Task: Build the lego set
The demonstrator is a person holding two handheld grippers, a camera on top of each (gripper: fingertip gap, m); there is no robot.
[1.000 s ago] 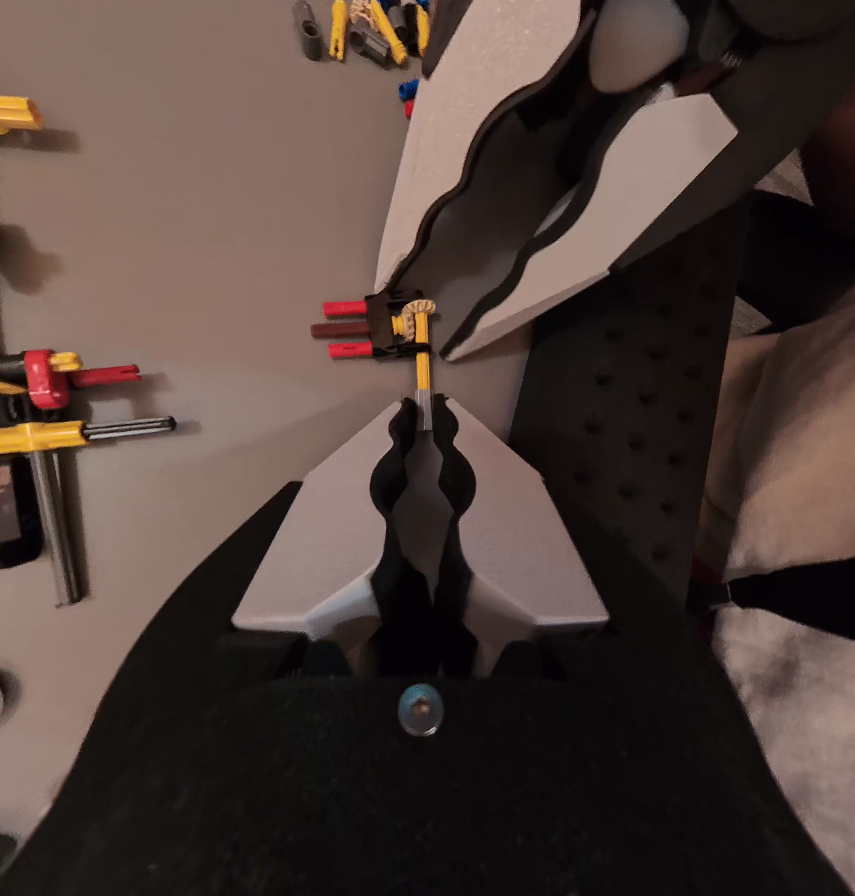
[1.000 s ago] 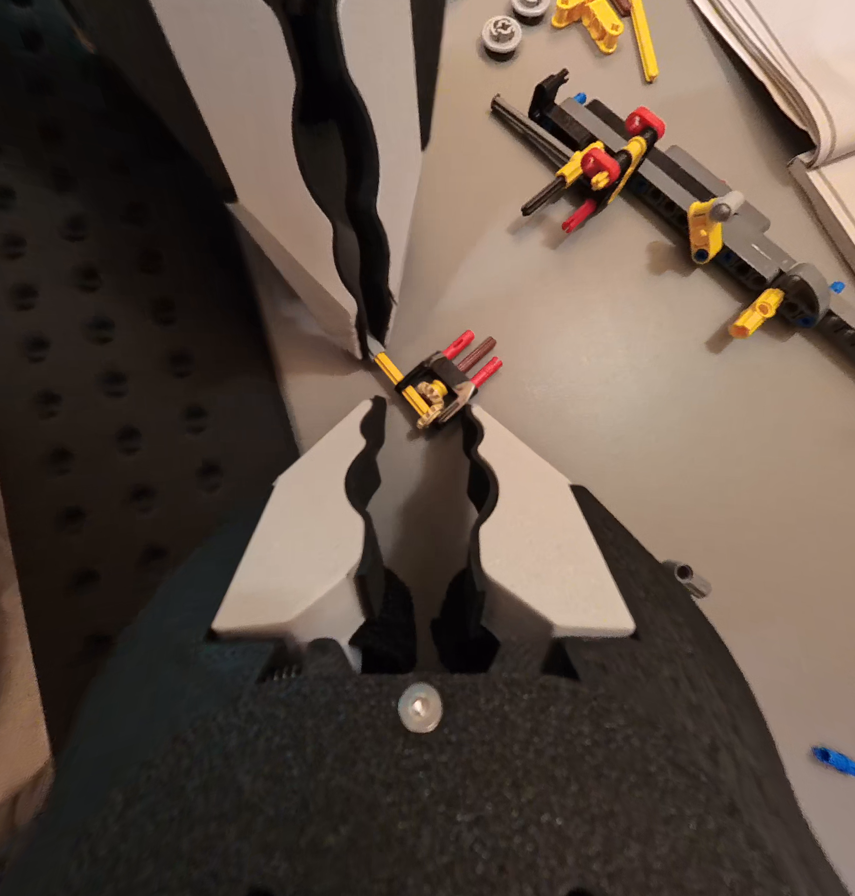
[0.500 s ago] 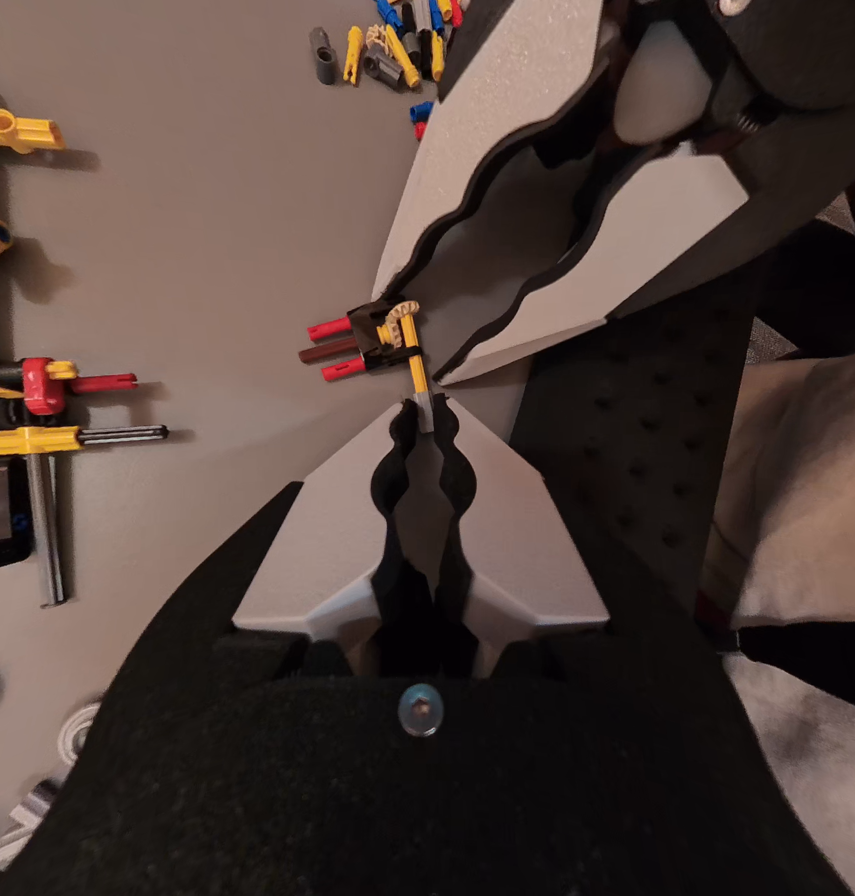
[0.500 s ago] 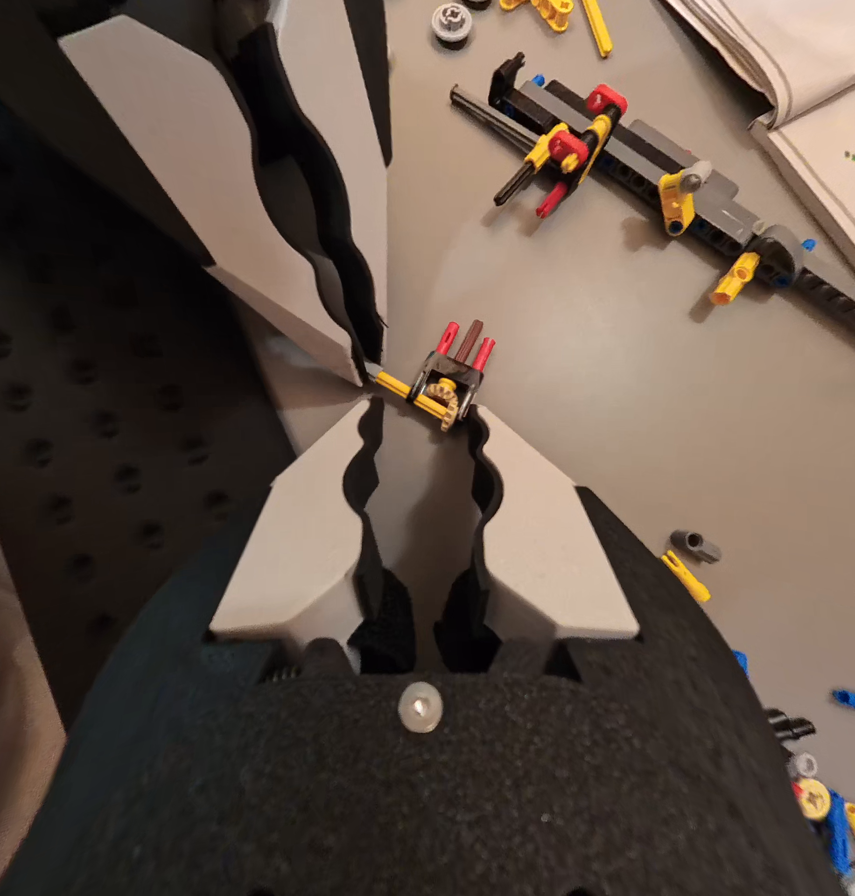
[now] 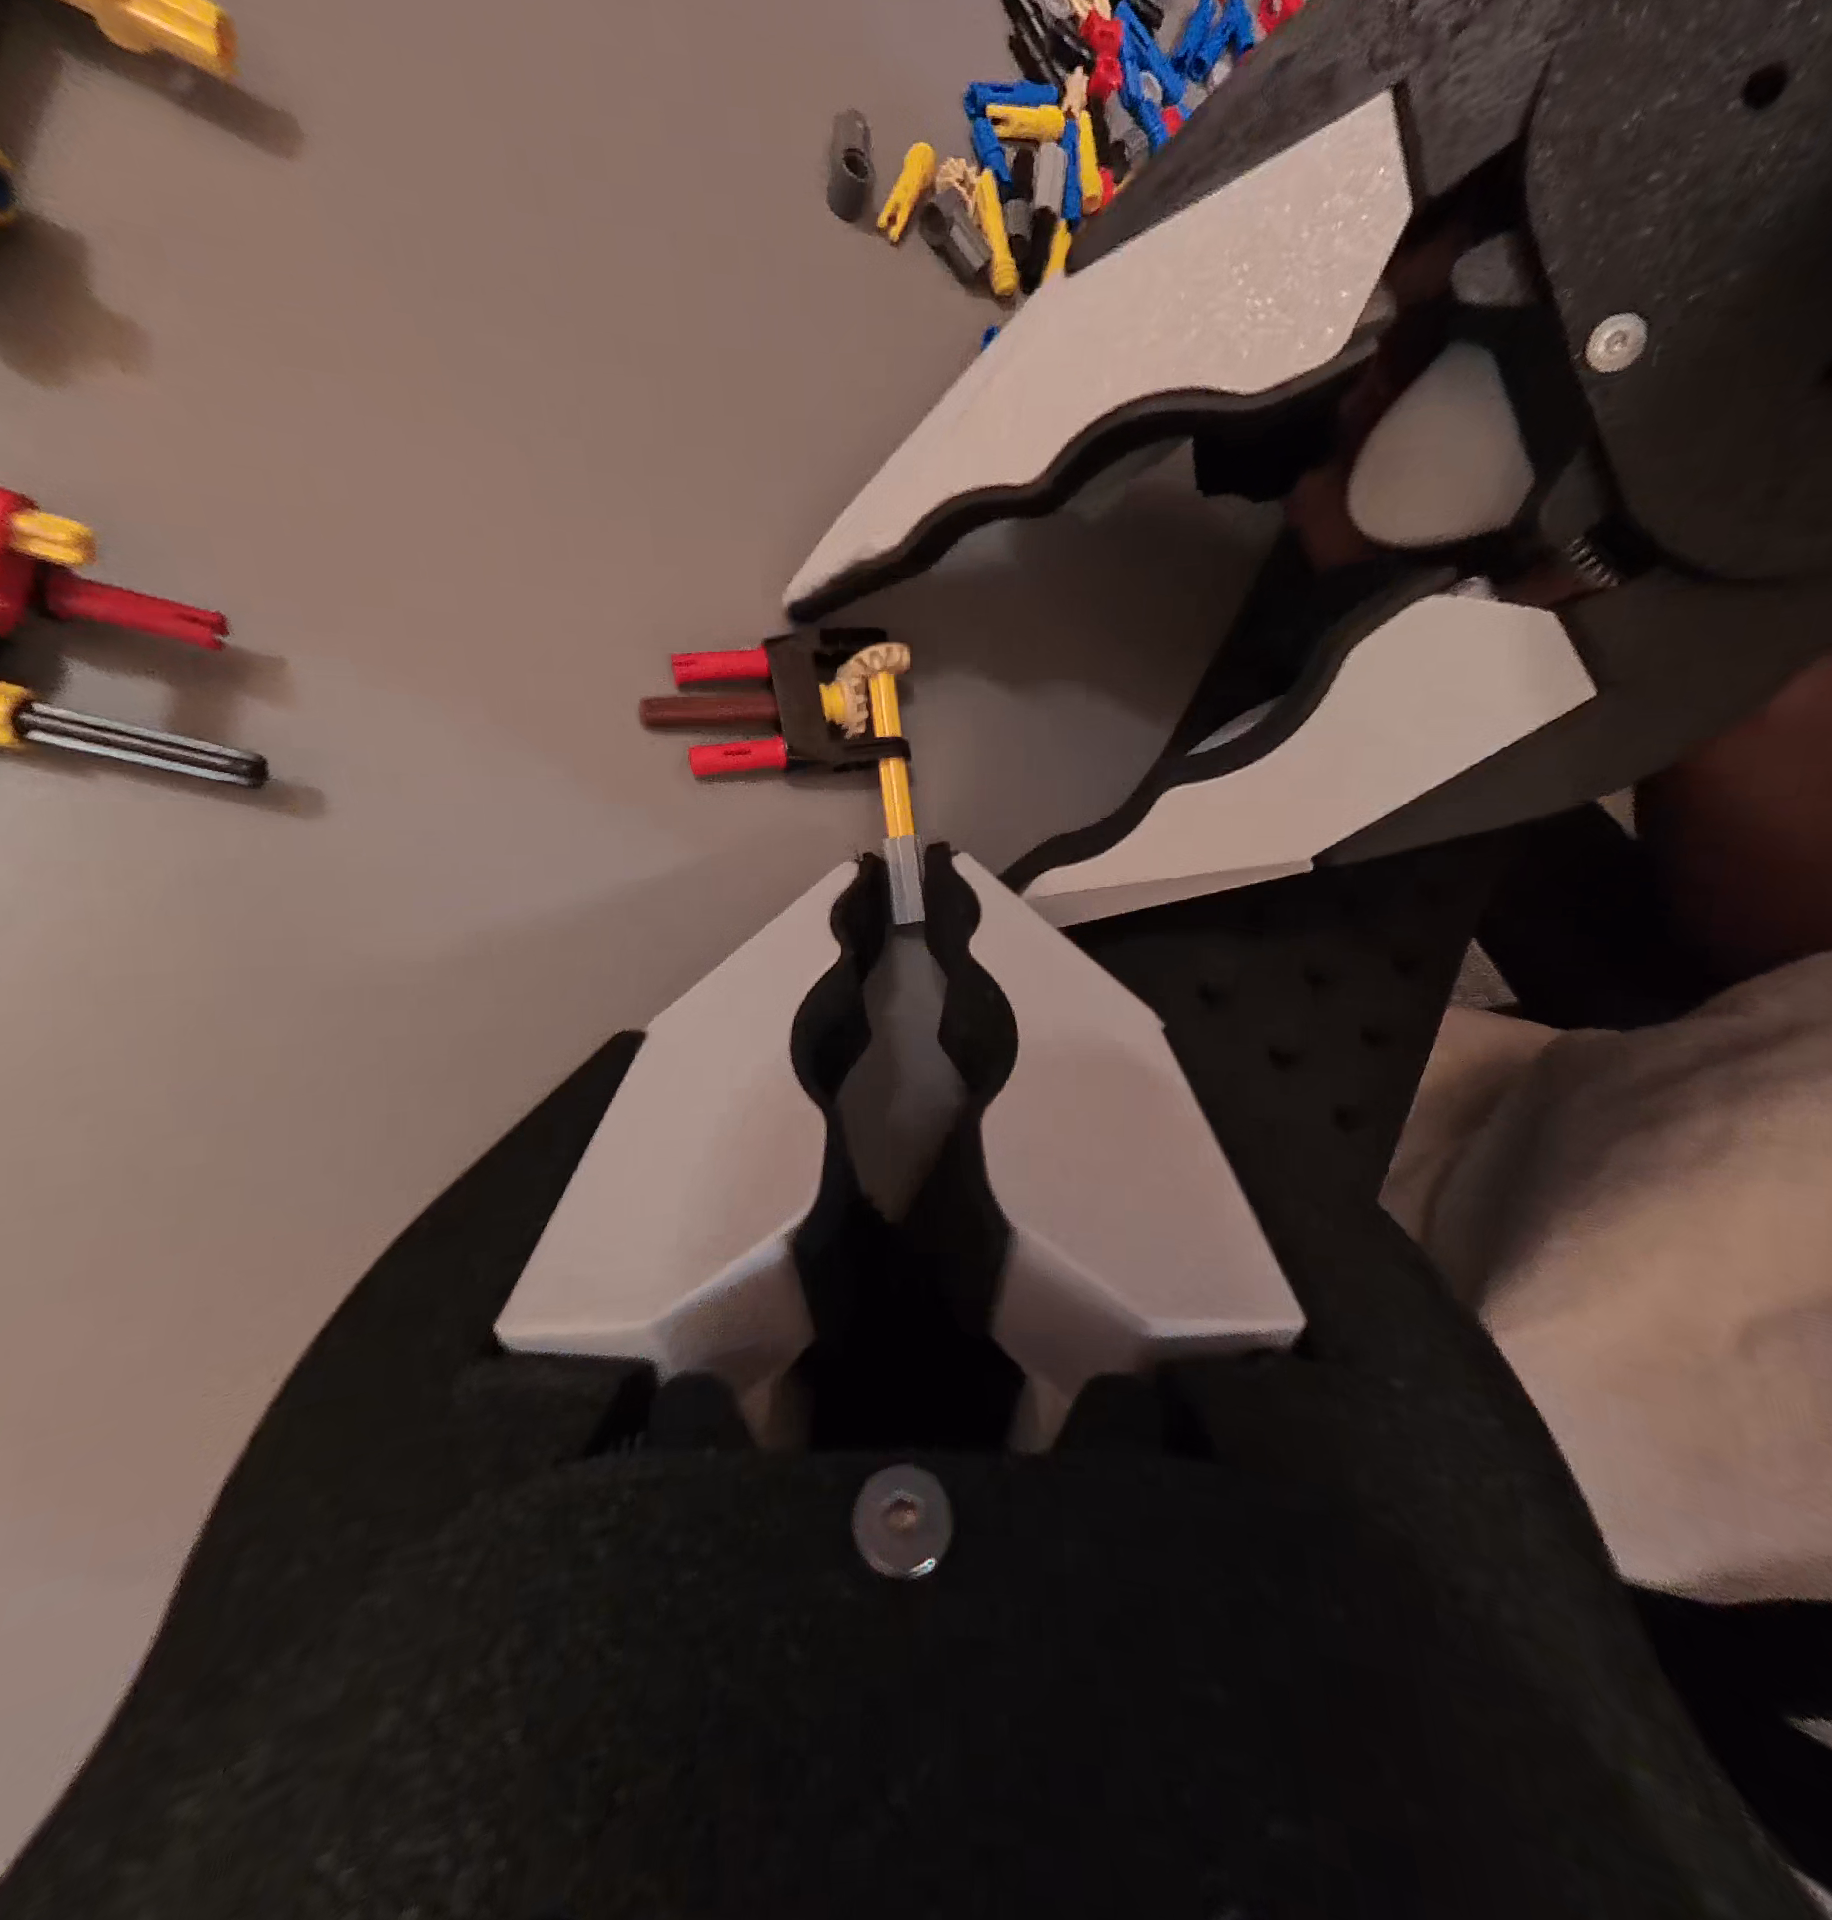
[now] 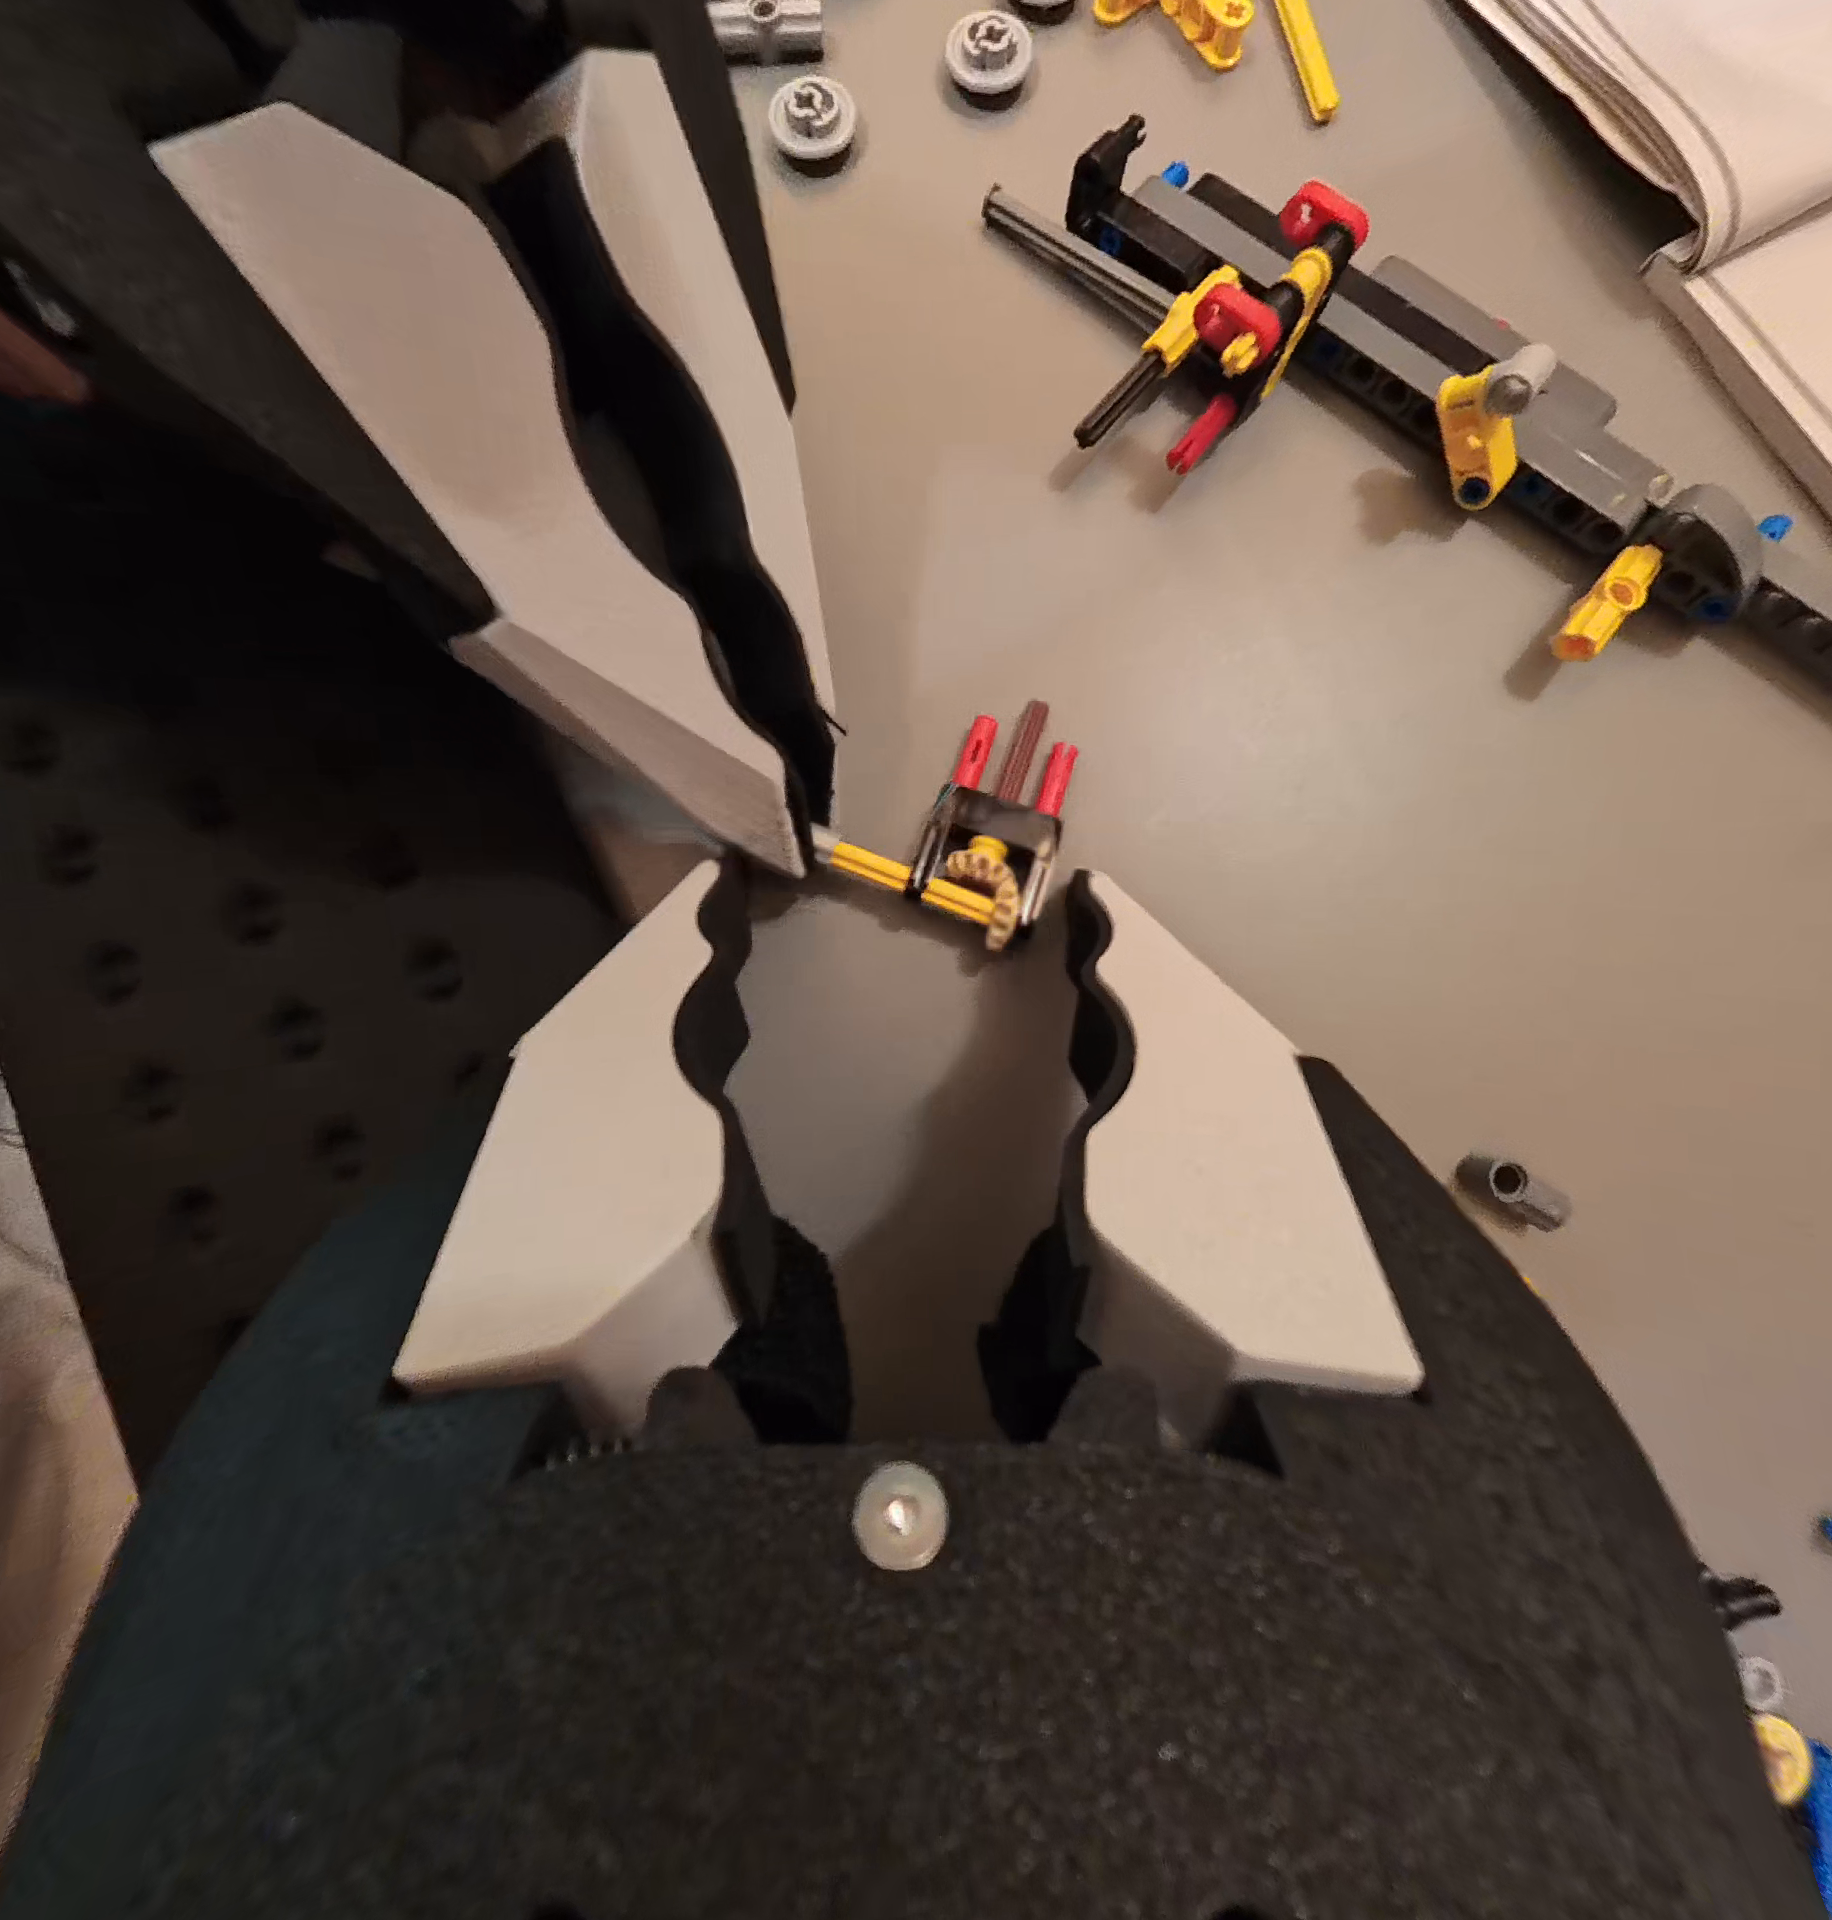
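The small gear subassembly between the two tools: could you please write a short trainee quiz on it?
1. True or false: the left tool is shut on the yellow axle.
2. Is the right tool open or shut?
3. What colour is the middle of the three pins sticking out of the black frame? A red, B brown, C blue.

Key: 1 true; 2 open; 3 B.

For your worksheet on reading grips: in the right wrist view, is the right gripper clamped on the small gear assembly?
No: the right gripper stands open, its fingertips on either side of the small gear assembly with gaps showing.
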